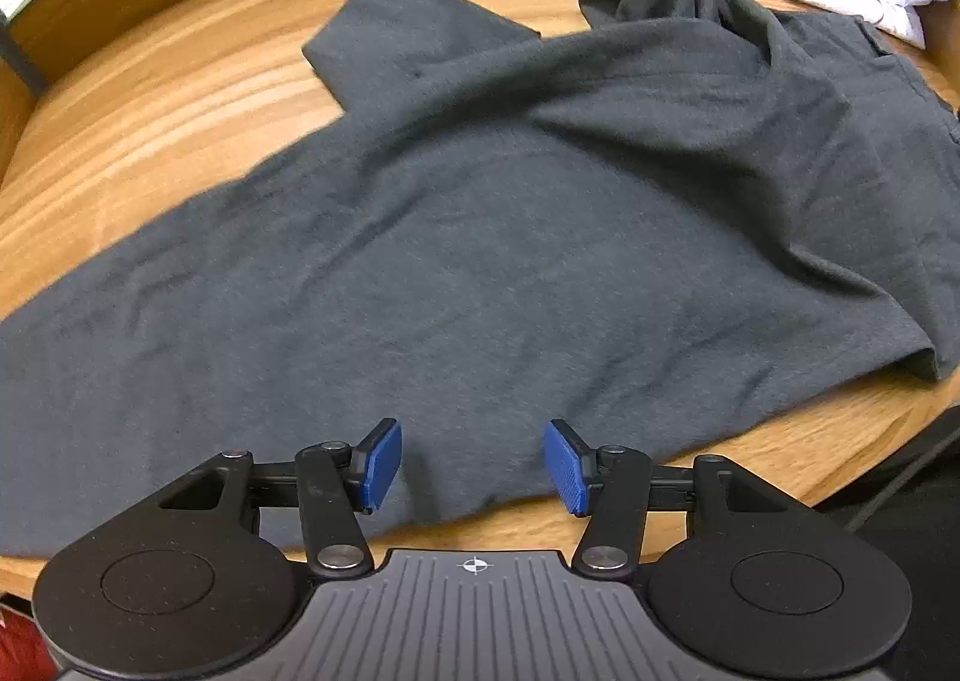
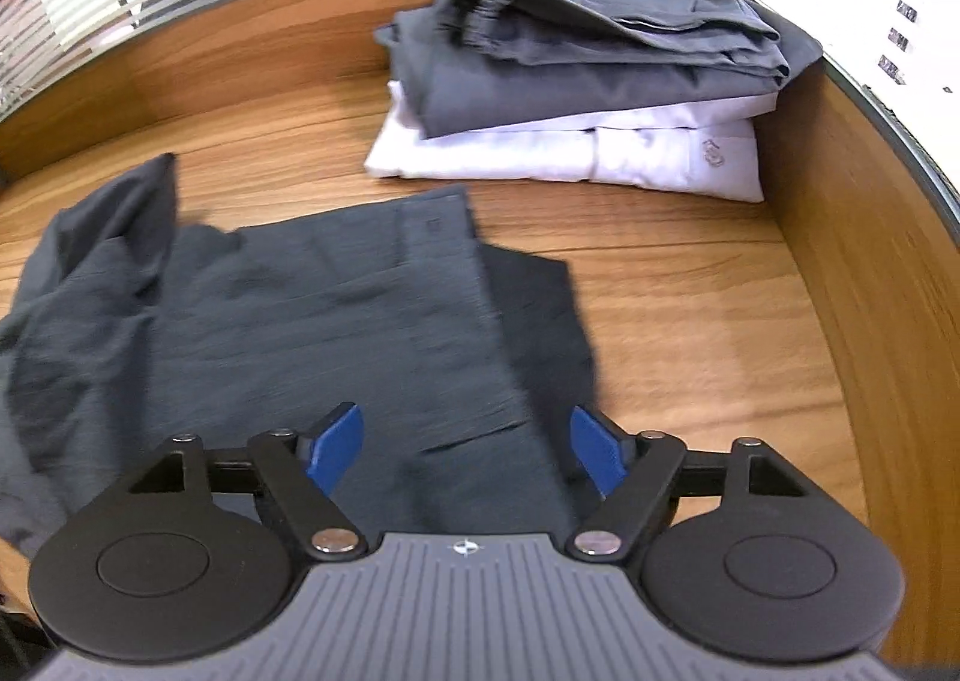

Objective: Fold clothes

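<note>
Dark grey T-shirt (image 1: pixel 510 237) lies spread on the worktop (image 1: pixel 180 99). Folded stack (image 2: pixel 576 99) sits beyond it. Left gripper (image 1: pixel 473 465) and right gripper (image 2: pixel 467 450) above the shirt: jaws apart, holding nothing.

1. A dark grey T-shirt (image 1: pixel 480 237) lies spread and rumpled across the middle of the left wrist frame, one sleeve reaching toward the upper left, the other bunched at the top right.
2. A folded pile of clothes (image 2: pixel 576 81), grey over white, sits in the upper right of the right wrist frame.
</note>
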The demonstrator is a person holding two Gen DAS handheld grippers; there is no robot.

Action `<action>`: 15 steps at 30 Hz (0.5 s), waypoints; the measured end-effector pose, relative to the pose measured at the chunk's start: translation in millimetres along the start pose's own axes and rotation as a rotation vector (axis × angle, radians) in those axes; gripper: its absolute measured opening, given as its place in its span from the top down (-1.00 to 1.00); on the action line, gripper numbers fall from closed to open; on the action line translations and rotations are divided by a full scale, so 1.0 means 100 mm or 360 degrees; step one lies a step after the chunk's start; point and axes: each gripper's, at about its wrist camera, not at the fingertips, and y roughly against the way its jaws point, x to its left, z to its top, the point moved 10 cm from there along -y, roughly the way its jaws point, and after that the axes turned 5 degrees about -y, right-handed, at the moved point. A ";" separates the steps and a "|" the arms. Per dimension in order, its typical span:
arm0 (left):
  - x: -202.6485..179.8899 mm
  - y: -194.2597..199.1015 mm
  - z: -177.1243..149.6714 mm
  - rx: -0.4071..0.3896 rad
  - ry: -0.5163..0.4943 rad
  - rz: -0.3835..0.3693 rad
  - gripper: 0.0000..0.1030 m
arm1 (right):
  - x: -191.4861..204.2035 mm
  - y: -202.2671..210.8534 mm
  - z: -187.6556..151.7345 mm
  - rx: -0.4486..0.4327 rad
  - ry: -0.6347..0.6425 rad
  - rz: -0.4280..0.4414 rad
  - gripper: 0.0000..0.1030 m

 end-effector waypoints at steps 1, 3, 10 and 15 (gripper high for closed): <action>-0.01 -0.02 -0.01 0.0012 0.0013 0.0002 -0.08 | -0.06 -0.06 0.04 0.0012 0.0006 0.0005 -0.64; -0.03 -0.05 -0.02 0.0036 0.0038 0.0007 -0.08 | -0.14 -0.18 0.11 0.0036 0.0018 0.0023 -0.65; -0.03 -0.13 -0.07 0.0110 0.0106 0.0048 -0.08 | -0.22 -0.49 0.26 0.0090 -0.0019 0.0129 -0.50; 0.01 -0.15 -0.09 0.0121 0.0156 0.0054 -0.17 | -0.20 -0.43 0.28 0.0045 0.0057 0.0063 0.76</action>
